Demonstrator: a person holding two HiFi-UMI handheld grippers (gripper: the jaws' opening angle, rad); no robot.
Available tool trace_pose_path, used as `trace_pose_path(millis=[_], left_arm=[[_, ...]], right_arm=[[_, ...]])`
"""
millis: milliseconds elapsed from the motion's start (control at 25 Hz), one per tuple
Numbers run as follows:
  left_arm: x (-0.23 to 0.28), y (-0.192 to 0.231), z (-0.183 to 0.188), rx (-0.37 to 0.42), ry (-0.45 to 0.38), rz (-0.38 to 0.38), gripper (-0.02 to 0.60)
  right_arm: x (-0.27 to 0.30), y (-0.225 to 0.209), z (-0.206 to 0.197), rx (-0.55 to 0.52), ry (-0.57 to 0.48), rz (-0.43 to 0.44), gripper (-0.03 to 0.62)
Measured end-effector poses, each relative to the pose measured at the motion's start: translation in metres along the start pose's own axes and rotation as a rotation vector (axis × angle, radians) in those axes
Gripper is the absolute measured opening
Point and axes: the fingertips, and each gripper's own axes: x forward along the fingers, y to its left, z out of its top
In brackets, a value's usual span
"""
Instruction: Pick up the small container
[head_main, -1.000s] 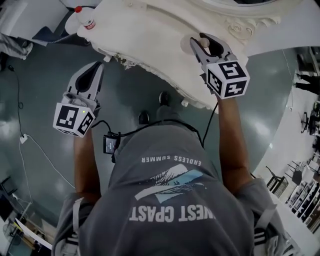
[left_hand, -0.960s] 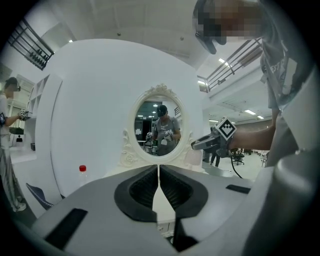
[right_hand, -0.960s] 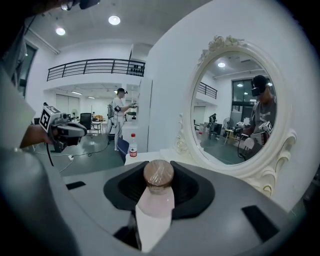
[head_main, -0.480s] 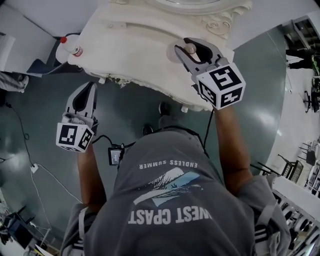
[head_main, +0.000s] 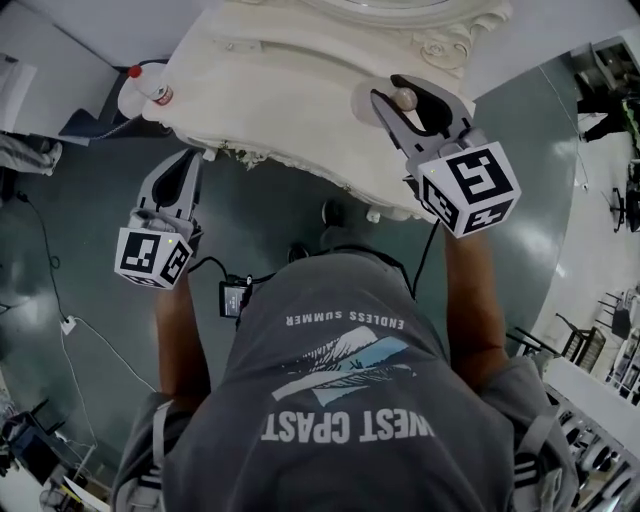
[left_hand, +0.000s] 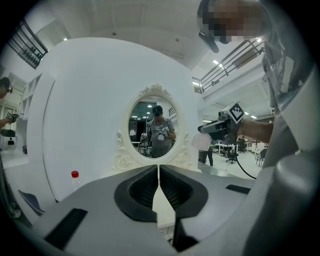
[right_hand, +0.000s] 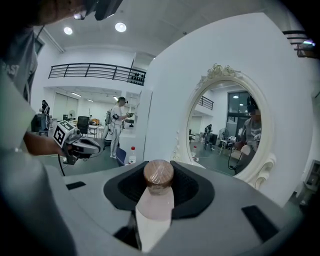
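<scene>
**A:** Why do we stand so close to the bench (head_main: 290, 90) with its oval mirror (right_hand: 235, 125)?

**B:** So our right hand-held gripper (head_main: 400, 97) can reach over the top. Its jaws are clamped on the small container (right_hand: 156, 202), cap upward. In the left gripper view the container looks clear of the bench, so we judge it picked up.

**A:** And our left hand-held gripper (left_hand: 158, 172)?

**B:** Closed on nothing, parked off the bench's front edge over the floor, out of the way. We leave the red-capped bottle (head_main: 148, 92) at the corner alone.

**A:** What differs from a second ago?

**B:** Hardly anything. We had the same grip then, and the left jaws were together too. Our right arm has only drifted slightly.
</scene>
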Motion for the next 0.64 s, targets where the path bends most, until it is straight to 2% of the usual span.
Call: trace_pose_path(millis=[240, 640], left_arm=[[0.002, 0.003, -0.001, -0.002, 0.005, 0.011, 0.026], [-0.010, 0.009, -0.022, -0.018, 0.012, 0.037, 0.026]], right_arm=[[0.002, -0.001, -0.001, 0.000, 0.008, 0.006, 0.149], [0.016, 0.009, -0.026, -0.003, 0.046, 0.016, 0.149]])
